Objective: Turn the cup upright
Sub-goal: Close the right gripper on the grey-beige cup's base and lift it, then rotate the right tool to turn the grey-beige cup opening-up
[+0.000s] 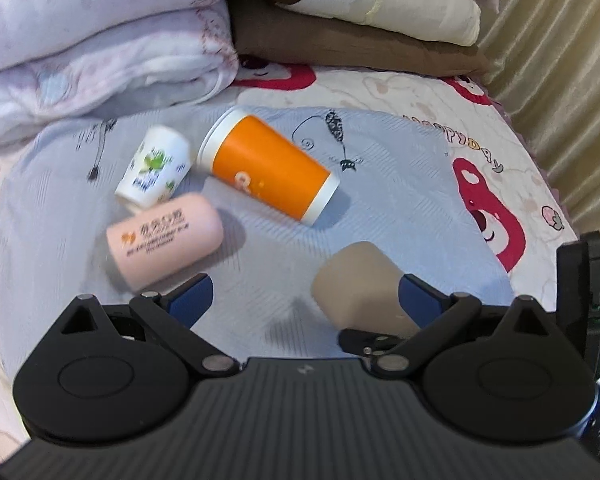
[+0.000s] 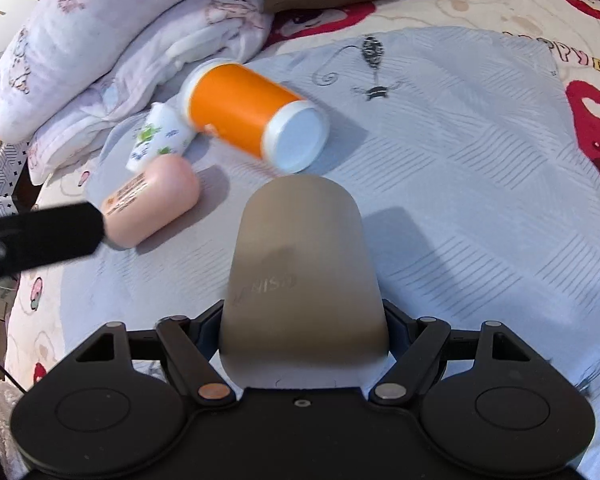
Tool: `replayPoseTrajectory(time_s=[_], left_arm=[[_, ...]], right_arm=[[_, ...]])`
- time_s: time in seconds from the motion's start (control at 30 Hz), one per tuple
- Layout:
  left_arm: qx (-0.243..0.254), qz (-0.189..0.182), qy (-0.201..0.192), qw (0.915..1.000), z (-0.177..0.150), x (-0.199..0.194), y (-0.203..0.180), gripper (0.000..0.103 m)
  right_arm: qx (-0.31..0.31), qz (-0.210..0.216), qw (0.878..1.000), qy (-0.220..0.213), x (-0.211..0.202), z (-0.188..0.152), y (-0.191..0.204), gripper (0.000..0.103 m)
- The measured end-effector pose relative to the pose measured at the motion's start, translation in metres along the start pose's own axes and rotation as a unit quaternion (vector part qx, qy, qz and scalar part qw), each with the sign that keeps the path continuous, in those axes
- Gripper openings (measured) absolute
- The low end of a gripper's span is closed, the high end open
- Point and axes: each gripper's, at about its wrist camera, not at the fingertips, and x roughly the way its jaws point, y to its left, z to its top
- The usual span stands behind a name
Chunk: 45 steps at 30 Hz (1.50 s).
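The right tongs [image 2: 304, 320] pinch a tan cup [image 2: 300, 264] near its wide end, one finger pressed to each side. The cup points forward, away from the camera, with its rounded closed end toward the orange cup [image 2: 236, 104]. In the left wrist view the tan cup [image 1: 360, 284] sits low and to the right, held by the right tongs [image 1: 374, 340] just beside the left tongs' right finger.

The left tongs [image 1: 304, 300] are spread wide with nothing between their blue pads [image 1: 192, 300].

The bed carries a pale blue cloth [image 1: 400, 184] printed with small black drawings, laid over a cream sheet [image 1: 540, 184] with red cartoon figures. Three more cups lie on their sides on the cloth. The orange cup [image 1: 268, 164] has white bands at both ends. A small white cup [image 1: 154, 164] with green and blue print lies just beside its left end. A pink cup [image 1: 164, 240] with printed text lies near the white one. Folded blankets [image 1: 100, 40] are stacked behind them.
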Motion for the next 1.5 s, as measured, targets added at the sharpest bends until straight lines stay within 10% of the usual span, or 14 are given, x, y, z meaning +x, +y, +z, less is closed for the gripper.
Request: replayPoseTrajectory(time_s=[0.93,1.2,1.5], left_arm=[[-0.140,-0.081,0.067,0.9846,-0.043,0.059,0.043,0.099],[-0.174,-0.129,0.099,0.9713,-0.049,0.082,0.056,0.071],[-0.144,-0.122,0.090,0.9779,-0.047,0.089,0.040,0.074]], right_arm=[[-0.072,0.032,0.997,-0.001,0.006,-0.029,0.034,0.085],[-0.146,0.054,0.988,0.022,-0.002,-0.015,0.039,0.085],[-0.149,0.106,0.979,0.085,0.016,0.003,0.024,0.084]])
